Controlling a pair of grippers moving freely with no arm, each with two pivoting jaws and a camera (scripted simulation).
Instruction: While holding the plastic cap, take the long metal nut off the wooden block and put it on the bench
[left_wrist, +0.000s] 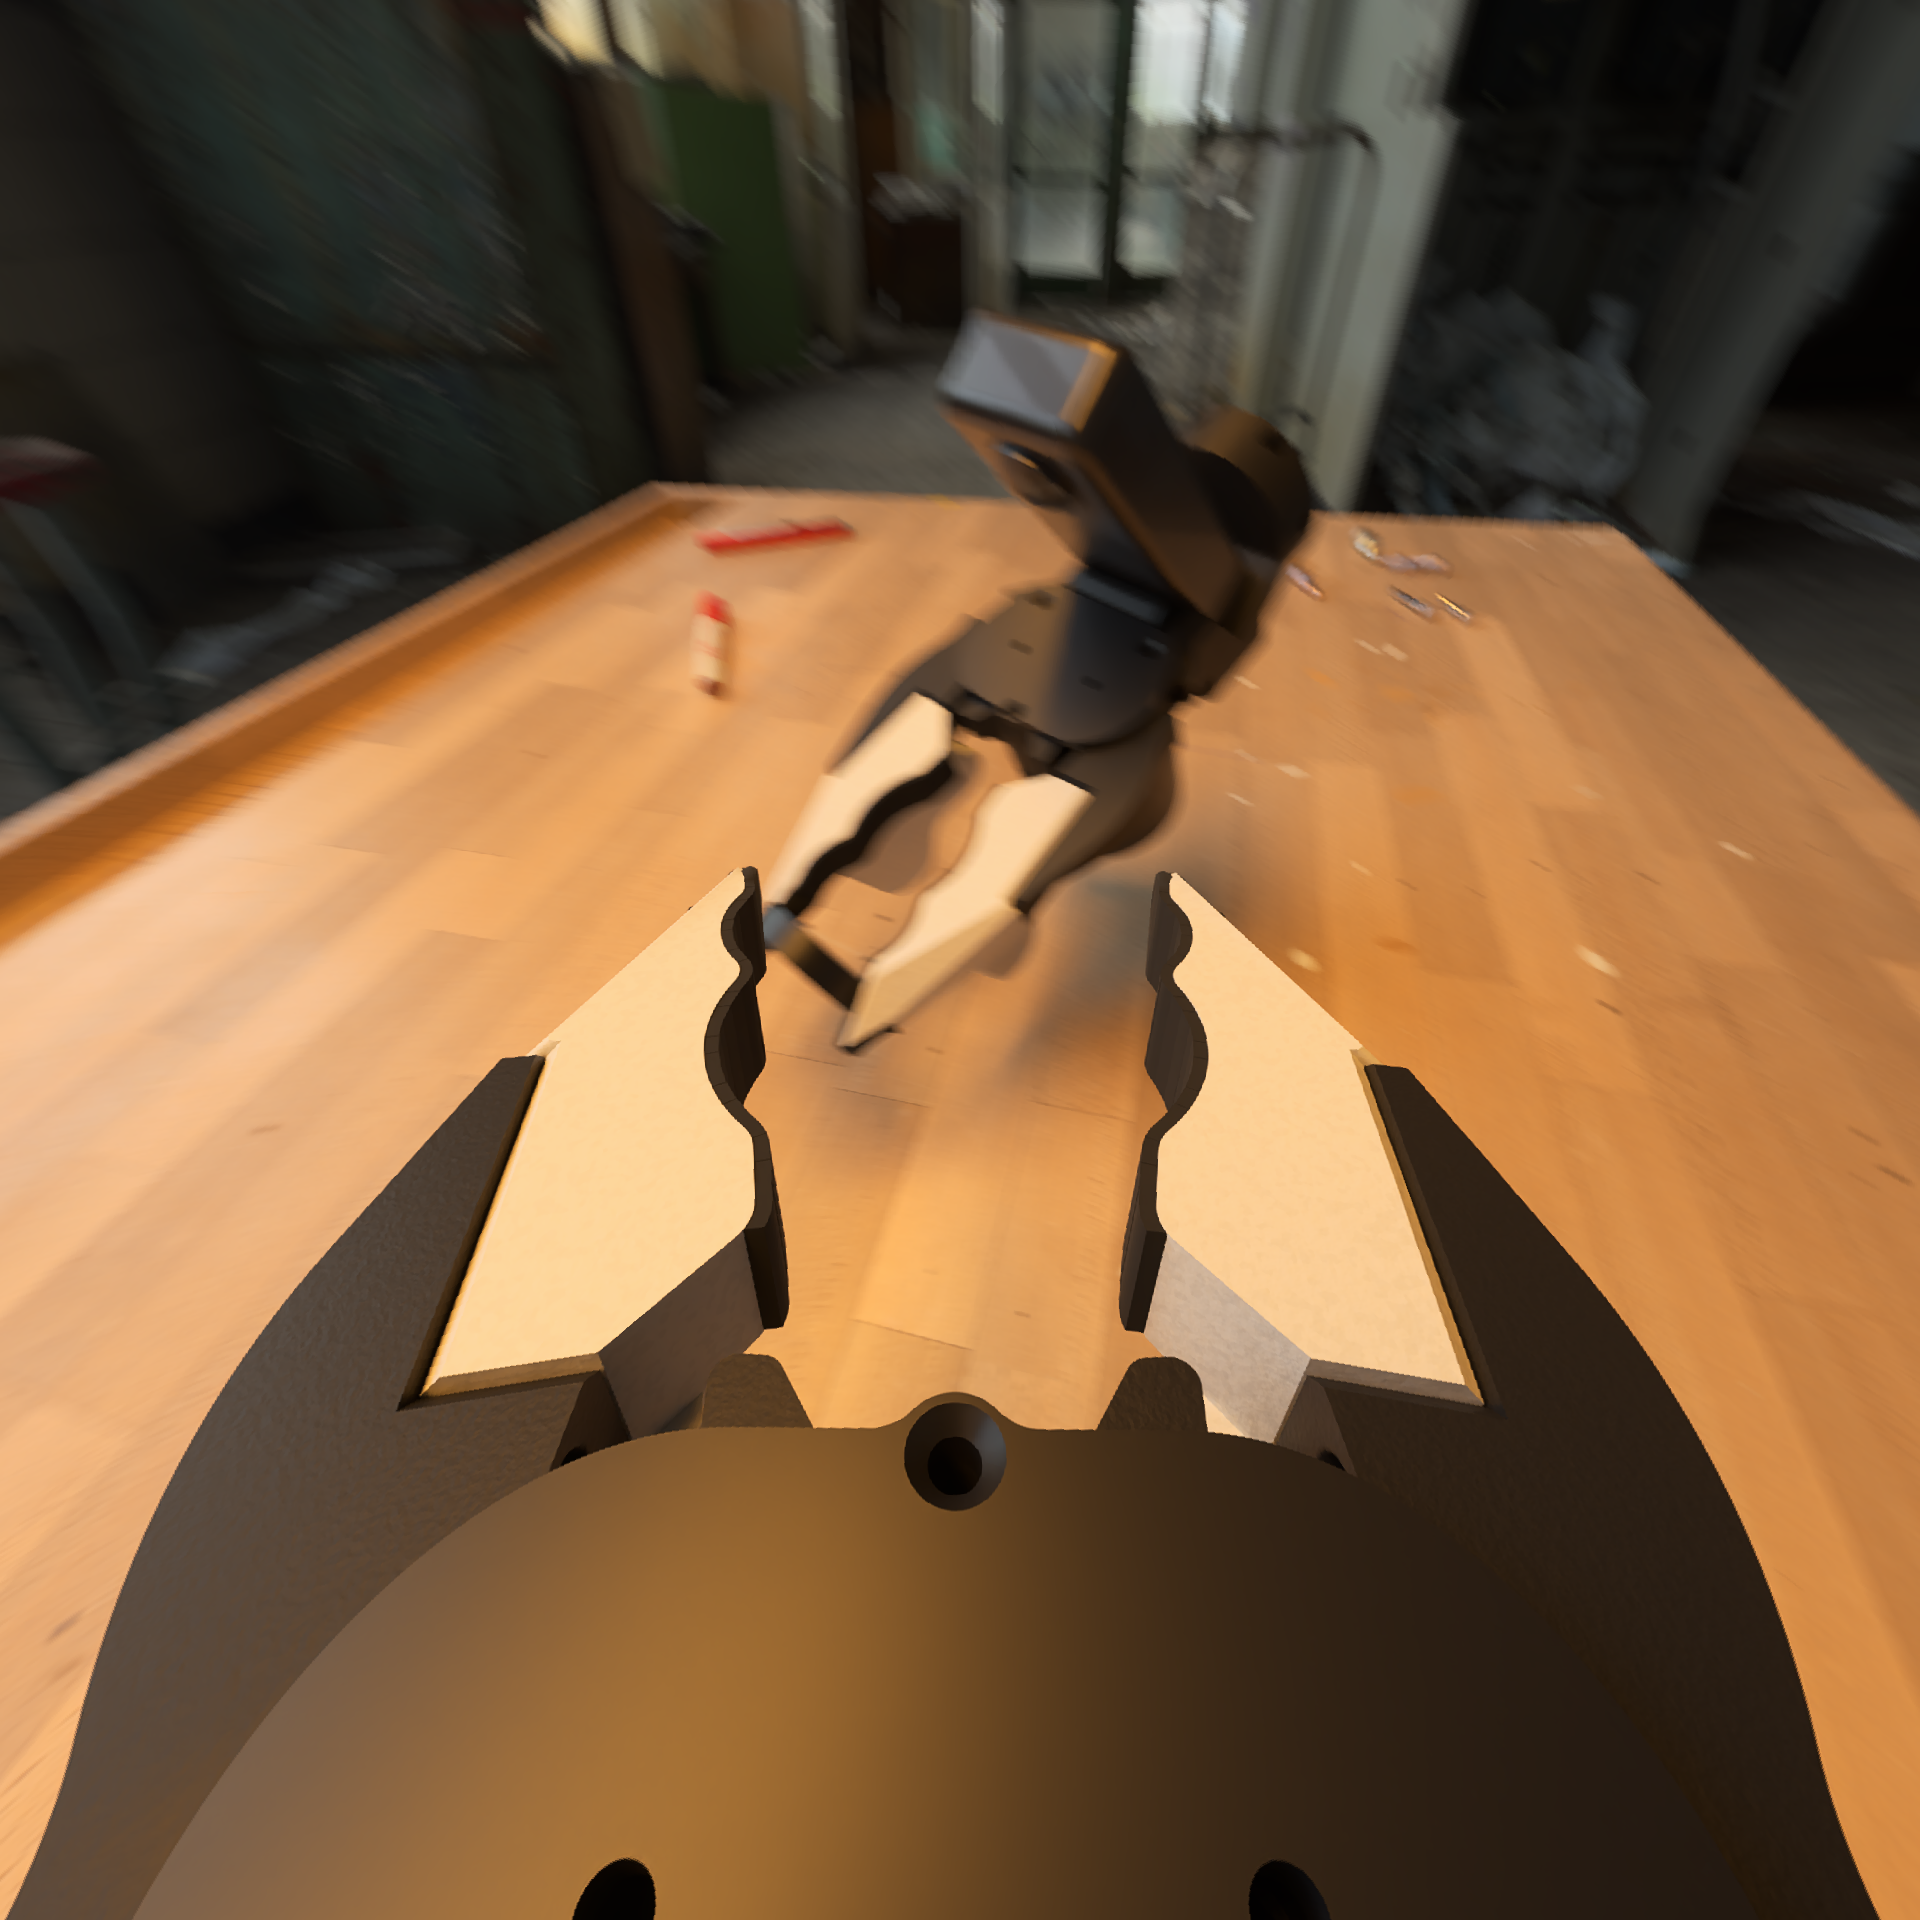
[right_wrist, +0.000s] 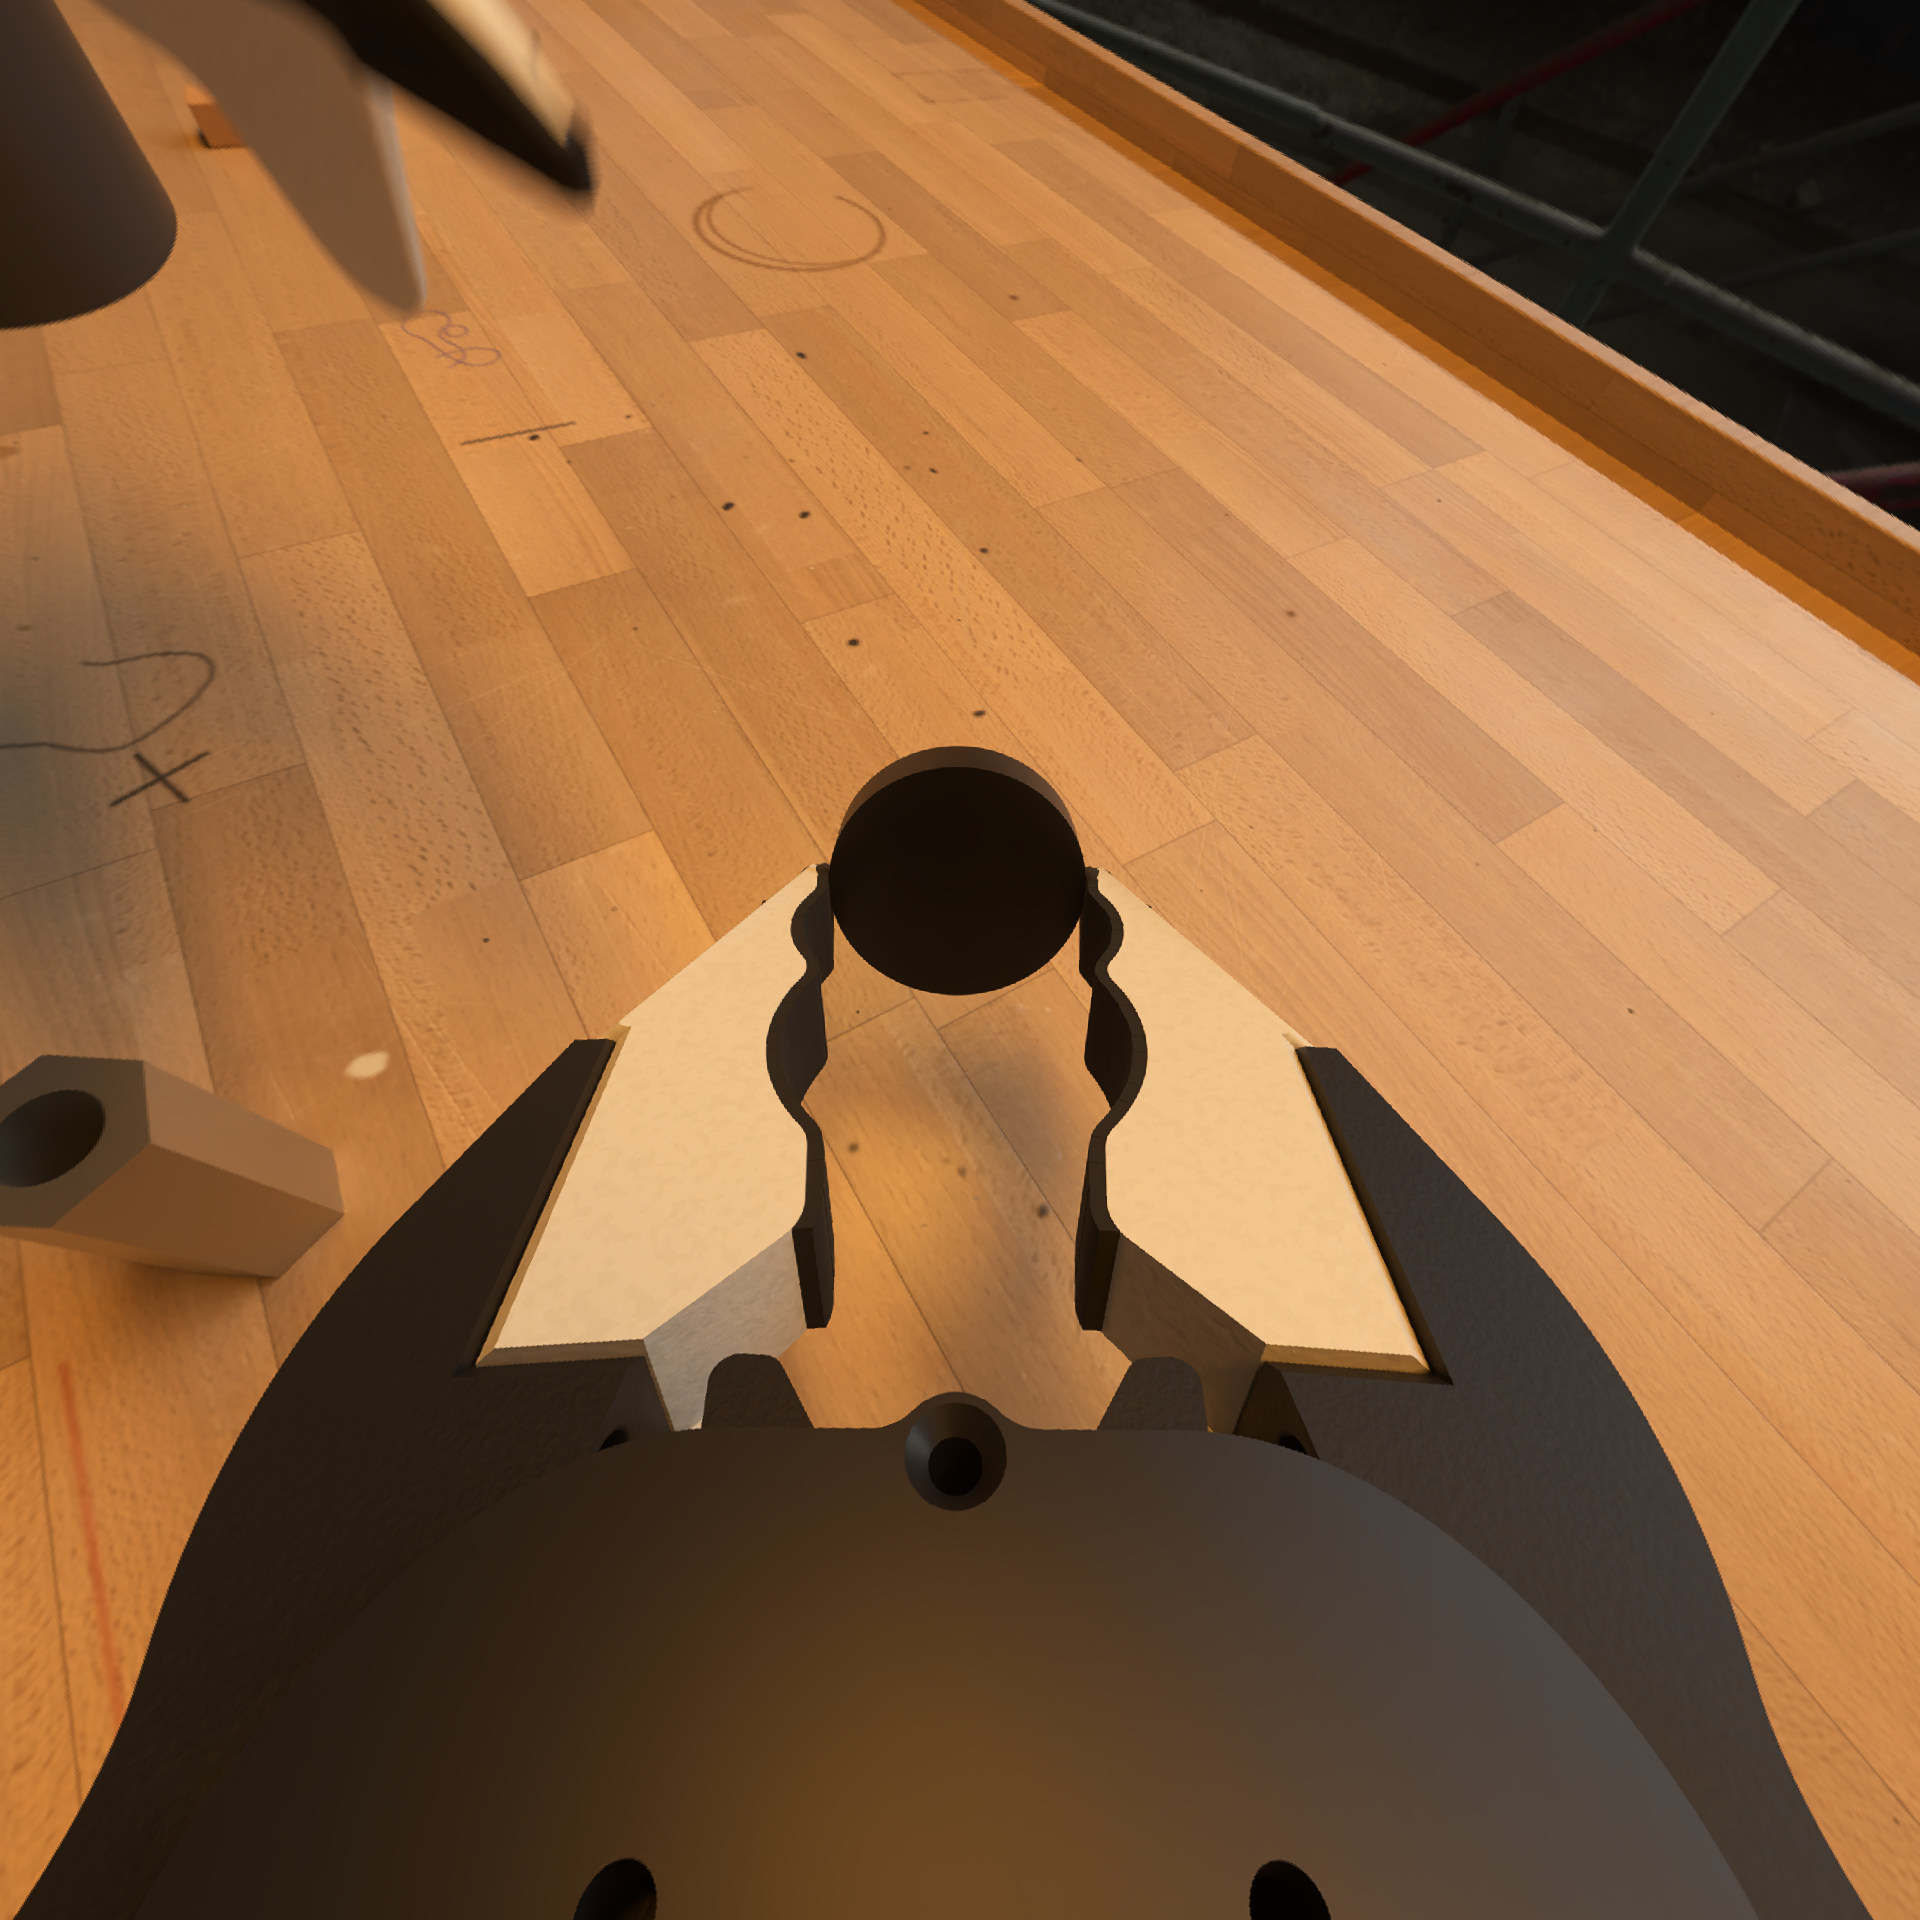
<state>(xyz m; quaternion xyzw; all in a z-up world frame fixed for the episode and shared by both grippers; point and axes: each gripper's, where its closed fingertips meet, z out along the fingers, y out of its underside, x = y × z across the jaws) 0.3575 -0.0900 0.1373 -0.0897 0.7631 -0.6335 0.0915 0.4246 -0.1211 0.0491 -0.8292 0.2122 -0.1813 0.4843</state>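
Observation:
My right gripper (right_wrist: 956, 883) is shut on the plastic cap (right_wrist: 954, 868), a black round disc held at its fingertips just above the wooden bench (right_wrist: 1247, 727). The long metal nut (right_wrist: 156, 1164), a grey hexagonal piece with a bore, lies on its side on the bench to the lower left of it. A small corner of the wooden block (right_wrist: 213, 120) shows at the top left, mostly hidden by my left gripper (right_wrist: 488, 239). In the left wrist view my left gripper (left_wrist: 956, 883) is open and empty above the bench (left_wrist: 416, 1039). The right gripper (left_wrist: 821, 971) faces it, holding the cap (left_wrist: 821, 961).
A red flat stick (left_wrist: 774, 535) and a red-and-white tube (left_wrist: 712, 644) lie at the far left of the bench. Small scattered bits (left_wrist: 1403, 582) lie at the far right. A raised wooden rim (right_wrist: 1455, 312) runs along the bench edge. Pencil marks (right_wrist: 790, 234) dot the surface.

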